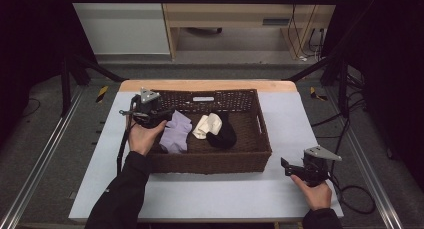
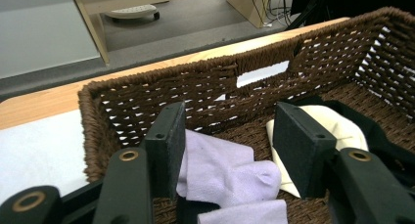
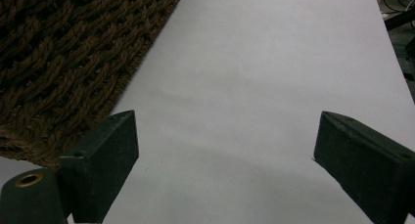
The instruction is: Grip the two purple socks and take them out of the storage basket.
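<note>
- We find no brand, label or readable writing on any of the things here.
- Our left gripper [image 1: 159, 114] hangs over the left end of the wicker basket [image 1: 260, 139], near its far left corner. Its jaws are spread apart, gripping nothing.
- In the left gripper view the lilac sock [image 2: 230, 172] lies between and below those jaws, with the left jaw just beside the cloth; we cannot tell if it touches.
- The lilac sock [image 1: 176, 131] lies on the basket floor at the left end. Its long axis runs roughly from the basket's far side toward the near side, slightly slanted, and its rounded toe end points toward the middle of the basket in the left gripper view.
- Just to its right lies a cream sock [image 1: 207, 125], and right beside that a black sock [image 1: 223, 133], the two overlapping near the middle of the basket.
- The basket's far wall, with its handle slot [image 2: 262, 73], stands right behind the socks, and the left wall is close by the gripper.
- Our right gripper [image 1: 295, 168] rests low over the desk [image 1: 295, 114] near its right near corner, outside the basket's right near corner. Its jaws are wide apart with only bare white surface between them.
</note>
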Motion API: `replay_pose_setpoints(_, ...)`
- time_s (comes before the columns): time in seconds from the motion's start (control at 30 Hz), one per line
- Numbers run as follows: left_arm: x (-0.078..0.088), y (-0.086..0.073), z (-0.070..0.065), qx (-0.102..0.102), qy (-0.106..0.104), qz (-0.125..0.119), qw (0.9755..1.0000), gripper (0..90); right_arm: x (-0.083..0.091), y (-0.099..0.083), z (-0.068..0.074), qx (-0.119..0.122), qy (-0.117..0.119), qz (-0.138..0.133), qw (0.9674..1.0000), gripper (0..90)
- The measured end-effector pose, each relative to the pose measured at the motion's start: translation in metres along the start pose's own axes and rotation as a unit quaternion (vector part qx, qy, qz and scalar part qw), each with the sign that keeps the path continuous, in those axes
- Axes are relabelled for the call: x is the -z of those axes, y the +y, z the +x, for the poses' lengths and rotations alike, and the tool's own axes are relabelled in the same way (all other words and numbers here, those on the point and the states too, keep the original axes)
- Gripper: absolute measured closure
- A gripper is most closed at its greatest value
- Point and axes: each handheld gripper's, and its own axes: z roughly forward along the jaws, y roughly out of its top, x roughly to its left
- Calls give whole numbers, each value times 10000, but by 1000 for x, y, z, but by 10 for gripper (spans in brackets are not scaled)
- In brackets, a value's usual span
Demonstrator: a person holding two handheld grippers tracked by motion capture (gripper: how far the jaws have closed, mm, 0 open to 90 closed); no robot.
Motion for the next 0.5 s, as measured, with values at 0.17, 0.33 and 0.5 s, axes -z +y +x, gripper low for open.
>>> replay_pose_setpoints(0.17,-10,-11,-4,-97,21,39,9999,452,0,0,0,33,-5,-10,10000,97)
replay_pose_setpoints(0.33,-22,-26,-4,-85,-25,338,9994,427,0,0,0,48,-1,-27,10000,97)
replay_pose_setpoints(0.5,-31,-39,-2,-31,-76,674,9977,389,-1,-1,0,62,12,7,10000,97)
